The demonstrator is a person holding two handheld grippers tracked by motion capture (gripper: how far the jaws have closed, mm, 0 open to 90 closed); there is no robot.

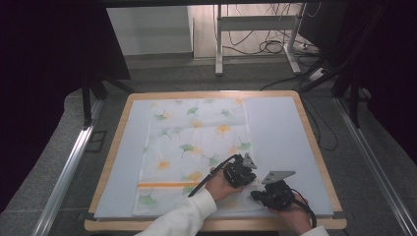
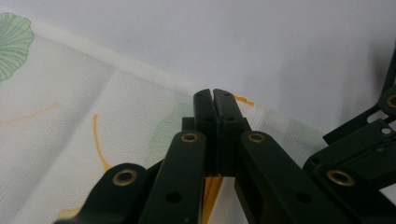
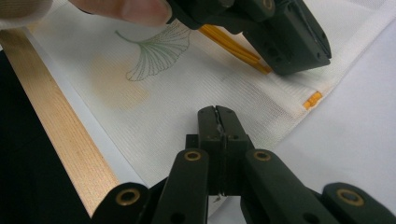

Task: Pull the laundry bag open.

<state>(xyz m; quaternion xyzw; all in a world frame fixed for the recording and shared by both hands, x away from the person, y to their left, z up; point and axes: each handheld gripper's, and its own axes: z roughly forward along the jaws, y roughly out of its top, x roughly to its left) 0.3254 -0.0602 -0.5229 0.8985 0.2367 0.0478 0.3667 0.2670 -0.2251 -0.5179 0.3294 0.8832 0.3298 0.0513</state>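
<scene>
Right gripper (image 3: 217,112) sits nearest, jaws pressed together at the near right corner of the ginkgo-print cloth (image 1: 196,147) — a wisp of white shows in the seam, so it looks pinched on the fabric. Just beyond it, the left gripper (image 2: 215,95) is clenched too, its tips on the cloth's right hem, though whether fabric is caught there is hard to say. To do this well, I'd keep both pinches on one edge, lift evenly, carry it across — no slack between. Both hands come in low from the near edge, grippers angled down, close together on the pale mat (image 1: 285,132).
</scene>
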